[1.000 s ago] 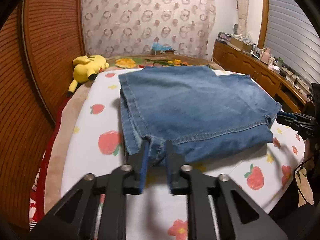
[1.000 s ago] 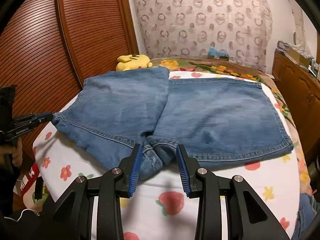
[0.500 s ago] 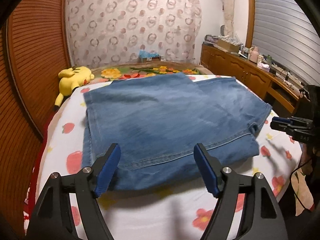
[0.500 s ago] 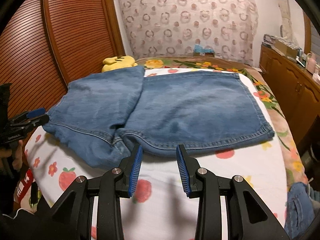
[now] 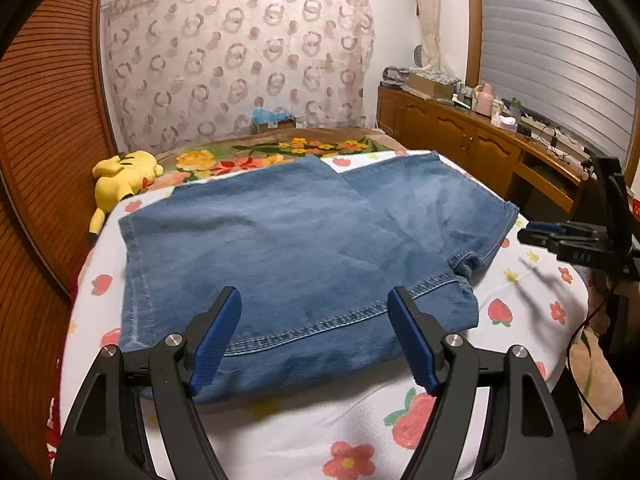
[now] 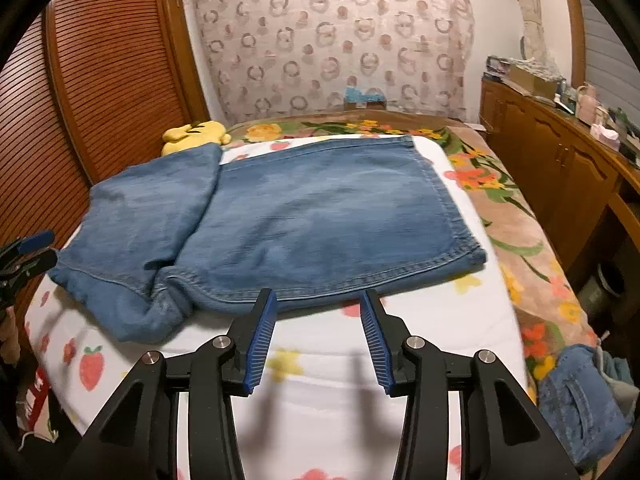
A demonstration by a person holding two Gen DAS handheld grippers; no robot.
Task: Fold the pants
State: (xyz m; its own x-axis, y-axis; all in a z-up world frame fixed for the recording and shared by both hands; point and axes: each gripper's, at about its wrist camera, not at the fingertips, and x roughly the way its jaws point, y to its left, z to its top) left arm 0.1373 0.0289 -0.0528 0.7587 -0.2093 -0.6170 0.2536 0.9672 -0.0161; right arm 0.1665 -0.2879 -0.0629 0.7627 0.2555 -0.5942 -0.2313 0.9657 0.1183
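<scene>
Writing: only legible mark is white lettering on the side of the right gripper [image 5: 536, 236] as seen from the left wrist cam, approx. "DA6"; not fully clear. No other readable labels.

Task item: blue denim pants [image 5: 304, 248], folded, lying flat on the bed sheet [image 5: 320, 428], roughly mid-bed. Stitched hem faces the cams; one folded part overlaps the other, w/ a bunched corner at the near edge.

Left gripper [image 5: 314, 340]: jaws wide apart, blue pads clear of the fabric, nothing between them; sits above the pants' near hem. Right gripper [image 6: 316, 336]: jaws opening, empty, just short of the pants' hem over bare sheet.

Surface: white sheet w/ strawberry and flower print; beyond the pants a floral blanket [image 6: 500, 184] in brown, orange, green.

Room, rel. to pants: yellow plush toy [image 5: 120, 176] at far left corner, against slatted wooden doors [image 6: 108, 72]. Ring-pattern curtain [image 5: 240, 56] behind. Wooden cabinet [image 5: 460, 140] w/ clutter to the right, slatted blind [image 5: 560, 60] above it. More denim cloth [image 6: 580, 400] heaped off the bed's right edge
</scene>
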